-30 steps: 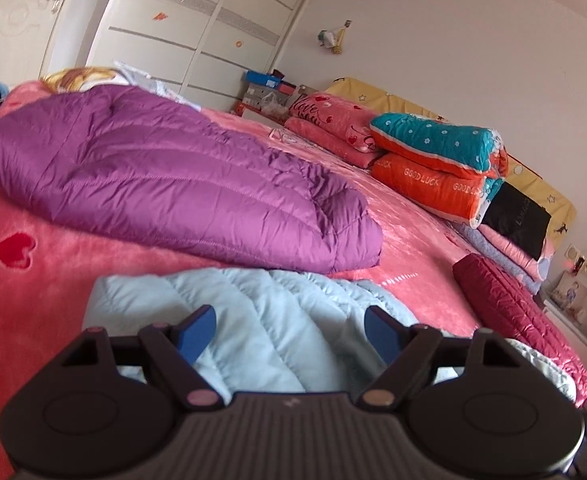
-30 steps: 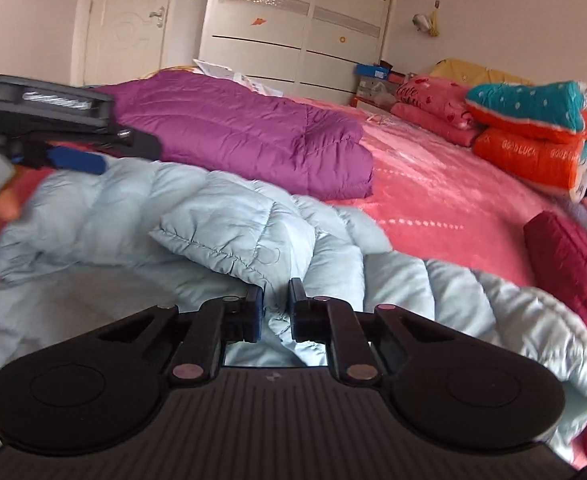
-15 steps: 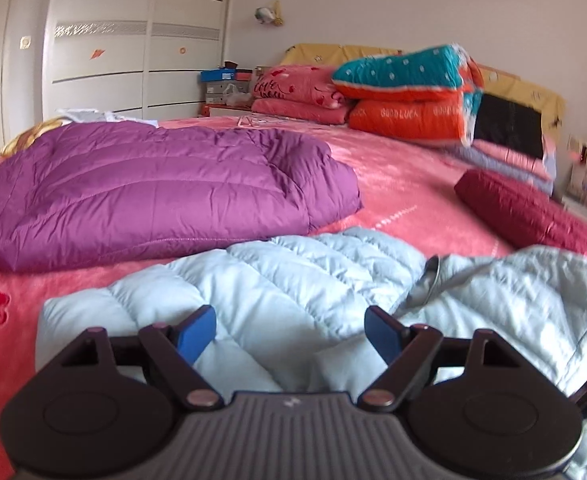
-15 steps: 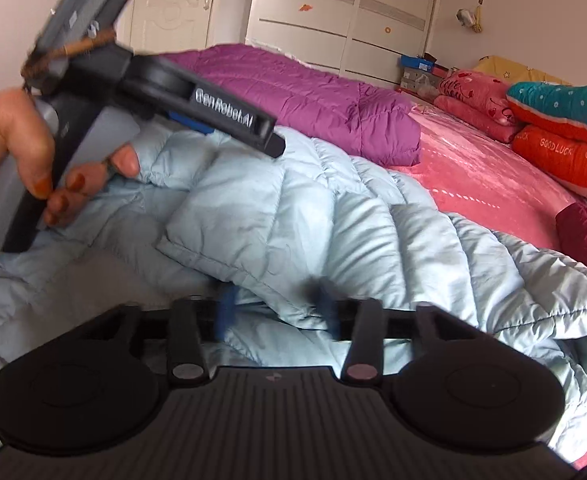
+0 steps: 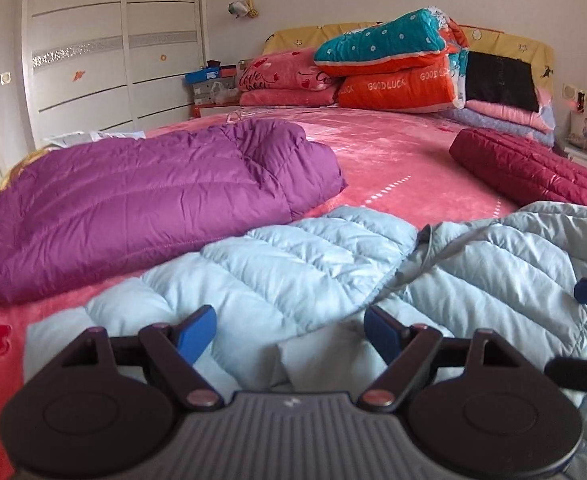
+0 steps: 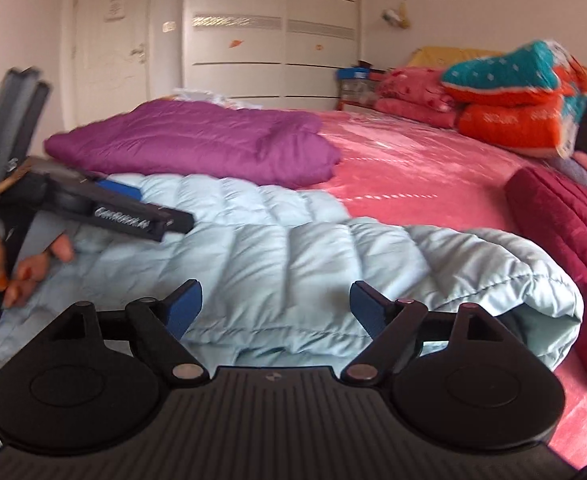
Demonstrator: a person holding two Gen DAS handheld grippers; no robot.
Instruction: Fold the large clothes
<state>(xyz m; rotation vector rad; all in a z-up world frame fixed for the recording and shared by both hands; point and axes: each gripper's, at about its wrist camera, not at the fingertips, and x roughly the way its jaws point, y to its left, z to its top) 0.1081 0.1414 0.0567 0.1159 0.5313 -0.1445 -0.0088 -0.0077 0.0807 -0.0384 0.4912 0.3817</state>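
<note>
Right wrist view shows the right gripper point(image 6: 272, 309) with its fingers spread wide, having just been opening, nothing between them, above the light blue puffer coat point(image 6: 293, 248) lying on the pink bed point(image 6: 413, 168). The left gripper point(image 5: 289, 334) is also wide and empty over the same coat. The step looks like a regrasp between folds; next calls for pinching a fresh edge. Counted: 2 grippers, 1 blue coat, 1 purple coat point(image 5: 133, 200), 1 maroon coat point(image 5: 525, 168).

"GOOD LUCK" on orange quilt point(image 5: 397, 88), "love" on pink pillow point(image 5: 281, 76)
</note>
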